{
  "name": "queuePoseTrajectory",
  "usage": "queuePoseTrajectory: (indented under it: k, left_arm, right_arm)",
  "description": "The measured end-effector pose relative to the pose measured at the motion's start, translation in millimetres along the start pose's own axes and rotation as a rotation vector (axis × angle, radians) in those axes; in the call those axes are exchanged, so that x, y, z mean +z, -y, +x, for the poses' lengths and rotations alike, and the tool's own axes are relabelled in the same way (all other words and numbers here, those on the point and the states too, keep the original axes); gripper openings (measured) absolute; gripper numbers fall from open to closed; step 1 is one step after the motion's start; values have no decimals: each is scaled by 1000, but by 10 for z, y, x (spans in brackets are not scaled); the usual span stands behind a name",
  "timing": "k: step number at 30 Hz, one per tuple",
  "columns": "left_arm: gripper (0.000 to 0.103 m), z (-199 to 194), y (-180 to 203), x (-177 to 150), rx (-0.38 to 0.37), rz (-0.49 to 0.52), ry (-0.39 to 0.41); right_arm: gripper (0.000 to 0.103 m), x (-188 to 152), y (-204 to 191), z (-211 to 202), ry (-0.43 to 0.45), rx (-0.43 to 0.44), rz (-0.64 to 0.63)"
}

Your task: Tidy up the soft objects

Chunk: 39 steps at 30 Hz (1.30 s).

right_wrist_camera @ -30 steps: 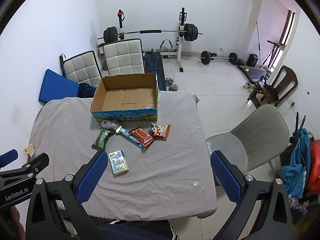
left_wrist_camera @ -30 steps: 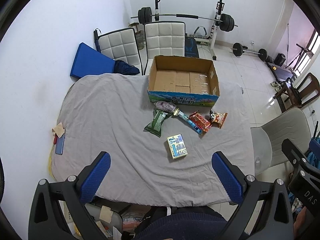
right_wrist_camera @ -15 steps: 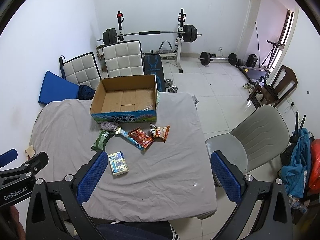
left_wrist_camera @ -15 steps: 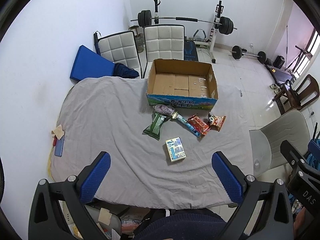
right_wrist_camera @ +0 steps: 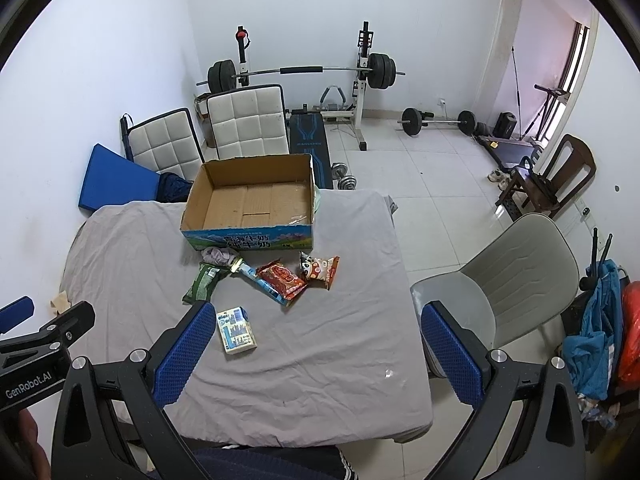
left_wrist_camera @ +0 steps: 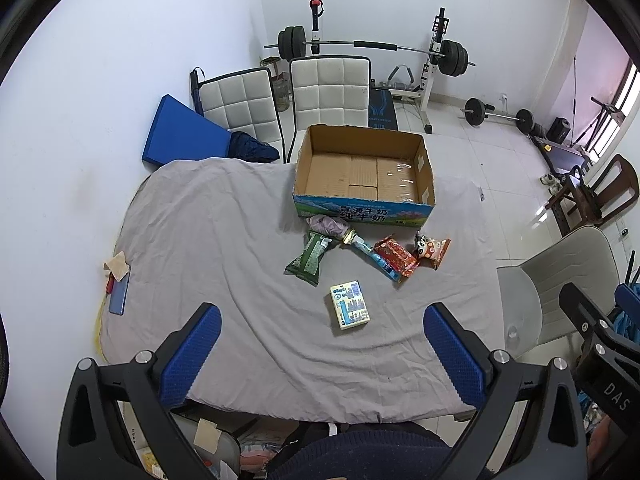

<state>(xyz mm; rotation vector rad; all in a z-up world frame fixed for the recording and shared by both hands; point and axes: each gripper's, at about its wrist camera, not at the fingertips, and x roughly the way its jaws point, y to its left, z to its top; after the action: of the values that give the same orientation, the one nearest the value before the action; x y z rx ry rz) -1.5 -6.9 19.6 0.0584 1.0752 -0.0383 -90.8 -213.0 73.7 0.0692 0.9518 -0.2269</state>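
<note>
- Left gripper (left_wrist_camera: 322,350) and right gripper (right_wrist_camera: 316,350) hang above the table's near edge, jaws spread wide, holding nothing.
- Snack packets (left_wrist_camera: 394,256) and a small carton (left_wrist_camera: 349,304) lie mid-table (left_wrist_camera: 200,240).
- Open cardboard box (left_wrist_camera: 362,210) sits empty at the far edge.

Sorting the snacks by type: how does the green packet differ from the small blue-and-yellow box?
The green packet is a soft crinkled pouch; the small box is stiff and flat-sided. The packet lies close to the cardboard box, touching the crumpled cloth; the small box lies alone, nearer the camera. Both rest flat on the grey sheet.
</note>
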Motion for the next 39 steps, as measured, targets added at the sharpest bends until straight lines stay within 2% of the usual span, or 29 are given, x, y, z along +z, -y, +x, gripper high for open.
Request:
queuePoseTrajectory:
  k: [32, 36, 39]
  left_arm:
    - [103, -23, 39, 43, -4, 0, 24]
    - [103, 88, 84, 83, -11, -1, 5]
    - [103, 387, 125, 167, -26, -19, -41]
  right_arm:
    - [103, 108, 54, -59, 17, 11, 3]
    - [103, 110, 99, 29, 1, 12, 10]
    - [103, 119, 177, 227, -18, 11, 18]
